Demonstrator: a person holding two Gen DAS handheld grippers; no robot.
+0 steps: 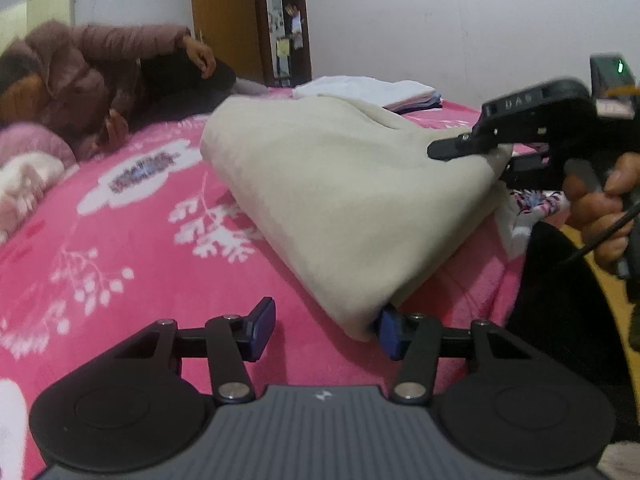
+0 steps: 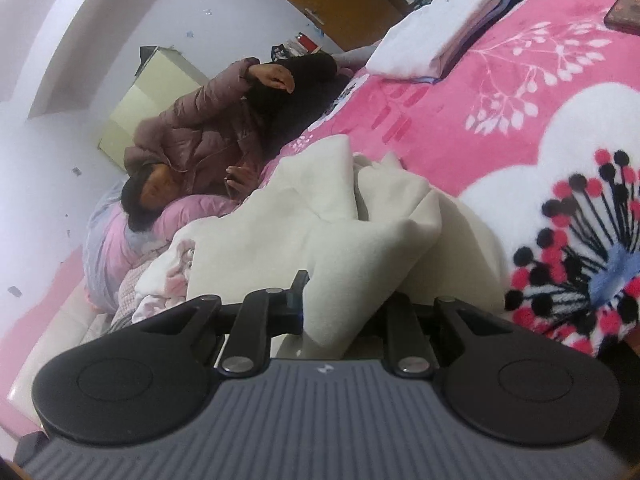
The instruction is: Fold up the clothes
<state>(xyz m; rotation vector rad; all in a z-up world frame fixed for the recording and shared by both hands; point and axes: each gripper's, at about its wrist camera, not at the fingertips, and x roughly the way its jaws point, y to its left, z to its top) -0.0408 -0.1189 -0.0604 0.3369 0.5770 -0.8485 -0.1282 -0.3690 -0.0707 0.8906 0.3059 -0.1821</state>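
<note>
A cream cloth (image 1: 340,184) lies in a thick fold on the pink flowered blanket (image 1: 120,240). My left gripper (image 1: 326,330) stands wide open at the cloth's near corner, and that corner touches its right pad (image 1: 390,334). Nothing is between the pads. At the right of the left wrist view, a hand holds my right gripper (image 1: 480,156), which is shut on the cloth's far edge and lifts it. In the right wrist view the cream cloth (image 2: 360,220) is bunched between the jaws of the right gripper (image 2: 348,300) and hides its right finger.
A stack of folded clothes (image 1: 372,90) (image 2: 432,40) sits at the far side of the bed. A person in a brown padded jacket (image 1: 80,76) (image 2: 200,136) lies along the left side. Loose pink and white laundry (image 2: 168,276) is heaped near them. A dark flat object (image 2: 624,12) lies at the blanket's corner.
</note>
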